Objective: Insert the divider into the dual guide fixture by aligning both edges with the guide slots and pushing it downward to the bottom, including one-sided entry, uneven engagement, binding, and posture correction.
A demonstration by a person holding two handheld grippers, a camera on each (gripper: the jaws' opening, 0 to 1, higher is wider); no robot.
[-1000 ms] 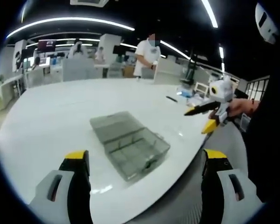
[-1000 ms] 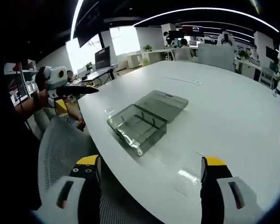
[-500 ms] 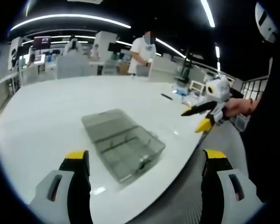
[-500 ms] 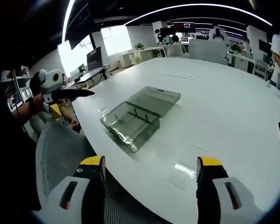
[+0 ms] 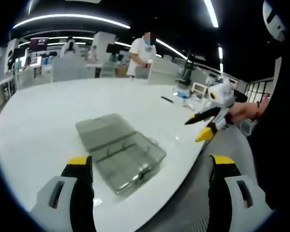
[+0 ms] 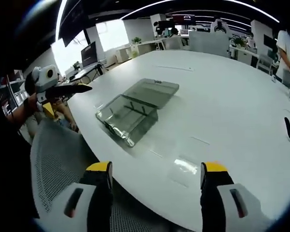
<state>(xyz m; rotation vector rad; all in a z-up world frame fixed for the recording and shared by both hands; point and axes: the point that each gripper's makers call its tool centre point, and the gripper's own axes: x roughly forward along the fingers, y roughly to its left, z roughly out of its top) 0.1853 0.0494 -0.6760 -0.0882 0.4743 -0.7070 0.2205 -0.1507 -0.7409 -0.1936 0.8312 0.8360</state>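
Both grippers stand spread and empty, held off the near edge of the white surface (image 6: 222, 101). Left gripper (image 5: 150, 193) and right gripper (image 6: 154, 193) each face the clear fixture box (image 6: 127, 118), lid (image 6: 152, 92) open flat beyond it. A thin transparent piece (image 6: 181, 169), possibly the divider, lies nearer you on the right; confirm before pinching. Pinch it by its top edge, hold it square, then start both edges together.

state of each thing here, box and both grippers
clear plastic box: open, lid laid flat on the white table
left gripper: jaws apart, holding nothing
right gripper: jaws apart, holding nothing
black pen-like item: lying flat on the table
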